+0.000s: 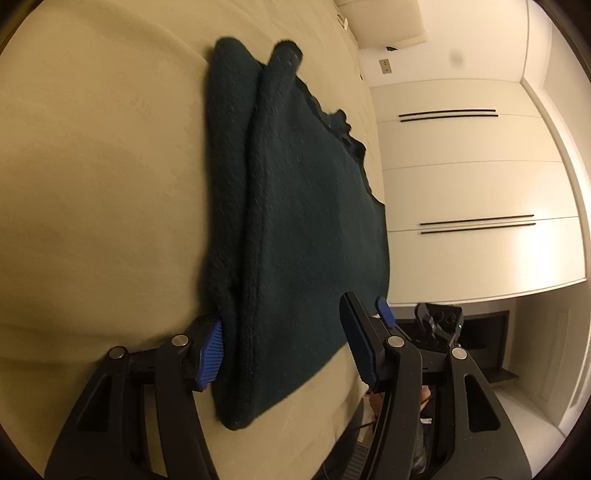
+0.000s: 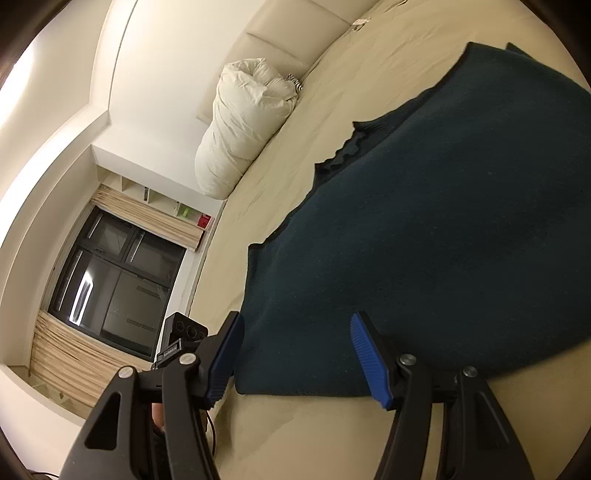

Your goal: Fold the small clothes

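Observation:
A dark teal knitted sweater (image 1: 306, 206) lies flat on the beige bed (image 1: 92, 166), its sleeves folded along its left side. My left gripper (image 1: 284, 339) is open, its jaws astride the sweater's near hem, with the left pad (image 1: 211, 350) against the folded sleeve edge. In the right wrist view the same sweater (image 2: 443, 229) spreads over the bed (image 2: 332, 435). My right gripper (image 2: 295, 354) is open around the sweater's near corner, holding nothing. The other gripper's blue tip (image 1: 384, 310) shows beyond the hem in the left wrist view.
A rolled white duvet (image 2: 247, 122) lies at the bed's far side by the padded headboard (image 2: 295, 26). White wardrobe doors (image 1: 480, 184) stand past the bed's edge. A dark window (image 2: 114, 280) with blinds is to the left.

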`<move>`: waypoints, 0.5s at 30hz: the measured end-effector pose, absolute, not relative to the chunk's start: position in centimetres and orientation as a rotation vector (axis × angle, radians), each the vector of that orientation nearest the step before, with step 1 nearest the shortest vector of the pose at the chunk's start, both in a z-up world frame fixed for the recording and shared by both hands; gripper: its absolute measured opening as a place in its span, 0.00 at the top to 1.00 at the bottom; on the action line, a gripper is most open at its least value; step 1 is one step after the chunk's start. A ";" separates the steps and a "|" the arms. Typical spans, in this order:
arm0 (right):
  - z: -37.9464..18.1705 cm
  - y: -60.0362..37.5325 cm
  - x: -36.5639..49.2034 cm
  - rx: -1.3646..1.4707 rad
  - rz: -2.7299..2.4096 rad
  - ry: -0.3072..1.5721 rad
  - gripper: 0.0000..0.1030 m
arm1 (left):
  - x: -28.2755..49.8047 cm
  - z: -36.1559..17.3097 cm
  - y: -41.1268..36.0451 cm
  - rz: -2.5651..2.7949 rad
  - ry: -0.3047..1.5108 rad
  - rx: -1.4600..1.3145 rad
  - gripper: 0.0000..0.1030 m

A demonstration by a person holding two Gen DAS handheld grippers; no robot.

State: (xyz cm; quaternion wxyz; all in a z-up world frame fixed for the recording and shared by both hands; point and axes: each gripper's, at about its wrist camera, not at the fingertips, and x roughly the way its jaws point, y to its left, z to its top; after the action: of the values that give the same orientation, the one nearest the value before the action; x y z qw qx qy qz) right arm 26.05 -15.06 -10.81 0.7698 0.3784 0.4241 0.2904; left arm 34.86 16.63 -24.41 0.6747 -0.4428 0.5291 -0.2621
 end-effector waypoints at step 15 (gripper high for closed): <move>-12.3 -8.5 32.9 0.685 0.710 1.057 0.38 | 33.7 -25.5 15.8 -0.503 1.169 -1.074 0.88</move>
State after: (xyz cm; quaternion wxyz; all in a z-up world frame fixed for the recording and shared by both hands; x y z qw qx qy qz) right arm 32.87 -8.49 -12.32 0.7498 0.3135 0.4836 0.3251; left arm 33.67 15.77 -25.54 0.6731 -0.4769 0.5193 -0.2234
